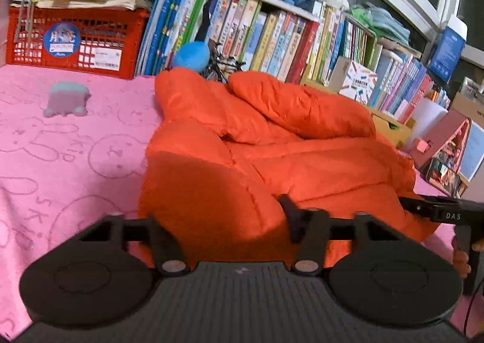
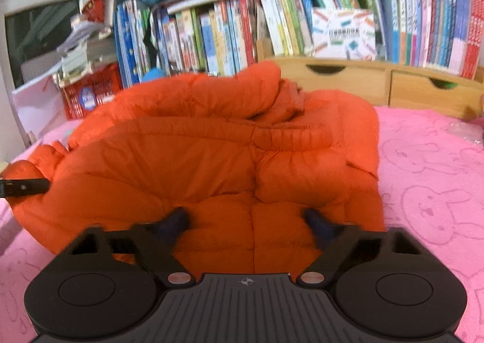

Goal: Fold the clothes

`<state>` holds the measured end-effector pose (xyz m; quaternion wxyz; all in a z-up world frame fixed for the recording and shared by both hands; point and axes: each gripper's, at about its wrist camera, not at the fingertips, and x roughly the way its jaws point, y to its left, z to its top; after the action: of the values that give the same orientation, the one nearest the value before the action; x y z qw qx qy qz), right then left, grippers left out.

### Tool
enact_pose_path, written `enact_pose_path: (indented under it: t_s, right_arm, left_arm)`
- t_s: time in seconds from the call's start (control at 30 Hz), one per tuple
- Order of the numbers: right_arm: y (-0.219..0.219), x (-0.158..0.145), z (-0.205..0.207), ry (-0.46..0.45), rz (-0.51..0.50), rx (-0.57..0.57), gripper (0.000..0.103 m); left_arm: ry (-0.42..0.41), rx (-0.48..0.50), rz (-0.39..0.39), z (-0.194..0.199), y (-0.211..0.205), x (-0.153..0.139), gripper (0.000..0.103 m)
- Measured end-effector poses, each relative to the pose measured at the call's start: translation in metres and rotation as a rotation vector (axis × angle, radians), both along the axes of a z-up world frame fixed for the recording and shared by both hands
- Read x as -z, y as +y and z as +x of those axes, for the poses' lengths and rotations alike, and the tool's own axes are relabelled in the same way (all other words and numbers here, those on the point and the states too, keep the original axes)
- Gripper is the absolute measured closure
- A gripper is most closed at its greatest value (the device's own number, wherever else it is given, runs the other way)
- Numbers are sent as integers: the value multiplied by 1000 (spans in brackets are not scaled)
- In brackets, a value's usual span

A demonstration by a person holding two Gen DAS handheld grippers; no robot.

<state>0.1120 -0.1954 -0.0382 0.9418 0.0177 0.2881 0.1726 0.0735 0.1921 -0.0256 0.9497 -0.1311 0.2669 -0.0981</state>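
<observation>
- Puffy orange quilted jacket (image 2: pixel 230 161) lying partly folded on pink rabbit-print blanket (image 2: pixel 429 179), long axis across the right wrist view, sleeve cuff pointing right.
- Right gripper (image 2: pixel 246 222) spread wide, fingertips pressing into jacket hem.
- Left gripper (image 1: pixel 220 222) spread at the jacket's end; left finger hidden behind fabric.

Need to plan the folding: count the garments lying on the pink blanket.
1: an orange puffer jacket lies bunched mid-blanket, in front of the bookshelf. Anything underneath it would be hidden.
</observation>
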Motion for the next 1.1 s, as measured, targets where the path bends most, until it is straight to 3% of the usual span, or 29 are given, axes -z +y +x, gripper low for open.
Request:
enact_pose_path:
  t_s: [0.07, 0.13, 0.17, 0.4, 0.43, 0.5, 0.57, 0.67, 0.8, 0.93, 0.97, 1.03, 1.07, 1.1]
  right_arm:
    - [-5, -6, -9, -19, 17, 7, 63]
    - [-14, -14, -16, -30, 50, 6, 73]
    - [-18, -18, -20, -35, 66, 5, 77]
    - [-35, -29, -24, -55, 72, 32, 80]
    - [-37, -27, -22, -47, 78, 38, 78]
    - [-41, -23, -19, -31, 99, 41, 75]
    - [-42, -20, -17, -25, 116, 33, 55]
    - [-38, -16, -12, -23, 117, 28, 44]
    - [-30, -11, -3, -14, 105, 21, 26]
    - [-22, -5, 6, -6, 92, 13, 11]
    - [-20, -4, 8, -4, 89, 12, 11]
    - [-16, -1, 13, 1, 83, 8, 9]
    - [-14, 0, 15, 3, 80, 6, 9]
    - [-12, 1, 17, 5, 77, 4, 10]
  left_arm:
    - [-22, 0, -10, -4, 1, -5, 68]
    - [-42, 9, -21, -6, 2, -11, 67]
    - [-47, 15, -27, -6, 3, -14, 62]
    - [-24, -6, 42, 2, -3, -11, 23]
    - [-25, 1, 54, 2, -4, -11, 19]
    - [-4, 32, 94, 6, -9, -7, 0]
    - [6, 50, 123, 8, -12, -4, 0]
    - [-7, 47, 144, 12, -14, -3, 0]
    - [-60, -24, 89, 15, -5, -9, 0]
    - [-47, -27, 55, 18, -2, -9, 0]
    - [-43, -27, 47, 19, -1, -8, 1]
    - [-36, -27, 31, 20, 1, -8, 29]
    - [-32, -27, 23, 21, 2, -7, 61]
    - [-28, -27, 14, 22, 2, -7, 66]
